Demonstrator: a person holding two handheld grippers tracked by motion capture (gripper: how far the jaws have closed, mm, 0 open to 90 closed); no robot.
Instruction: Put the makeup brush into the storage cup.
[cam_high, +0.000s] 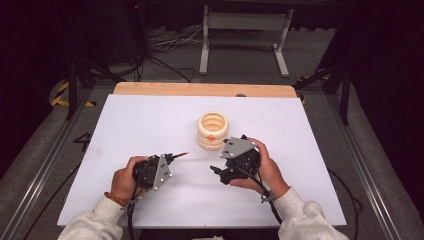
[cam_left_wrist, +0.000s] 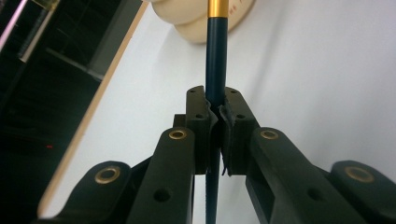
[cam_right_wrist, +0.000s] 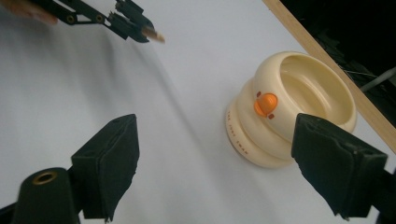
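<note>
The left tongs (cam_left_wrist: 215, 109) pinch a thin dark pencil (cam_left_wrist: 216, 60) aimed at the cream cup (cam_high: 212, 131) mid-desk (cam_high: 150, 125); held so far back, it could swivel and miss the mouth. The right tongs (cam_right_wrist: 215, 163) gape wide and empty just beside the cup, near enough to knock it. One pencil, one cup.

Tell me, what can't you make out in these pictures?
- Pencil: its tip is cut off by the top edge of the left gripper view.
- Cream holder: the lettering on its base is too small to read; the right gripper jaw covers its near side.
- Left gripper: blurred in the right gripper view.
</note>
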